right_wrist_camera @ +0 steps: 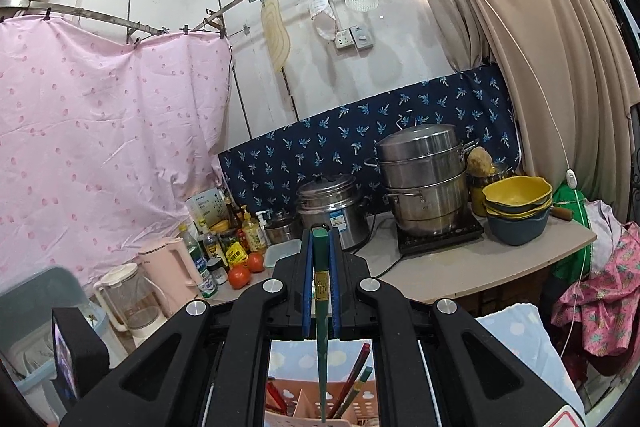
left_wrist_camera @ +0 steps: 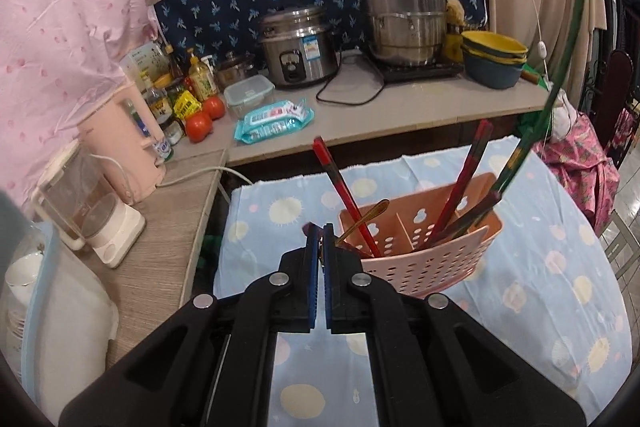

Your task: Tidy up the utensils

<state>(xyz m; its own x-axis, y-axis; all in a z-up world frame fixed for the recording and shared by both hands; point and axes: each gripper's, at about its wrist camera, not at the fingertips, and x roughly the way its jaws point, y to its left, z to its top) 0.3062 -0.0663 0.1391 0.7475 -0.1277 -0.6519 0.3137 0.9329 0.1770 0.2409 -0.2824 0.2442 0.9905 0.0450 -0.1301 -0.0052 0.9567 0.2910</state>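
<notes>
While set on pale blue patterned cloth (left_wrist_camera: 540, 267): pink perforated plastic utensil basket (left_wrist_camera: 424, 259), divided into compartments. Left compartment: red chopstick (left_wrist_camera: 344, 195) and gold metal spoon (left_wrist_camera: 362, 219), both leaning. Right compartment: dark red chopsticks (left_wrist_camera: 464, 183), tilted. Left gripper (left_wrist_camera: 323, 235), just beside basket's left rim, blue pads clenched on a small metal piece, identity unclear. Right gripper (right_wrist_camera: 321, 247): blue pads clamped on green chopstick (right_wrist_camera: 321, 307), tip pointing down over the basket. Behind, on counter (left_wrist_camera: 400, 115): steel rice cooker (left_wrist_camera: 298, 47), stacked steel steamer pot (left_wrist_camera: 404, 15).
</notes>
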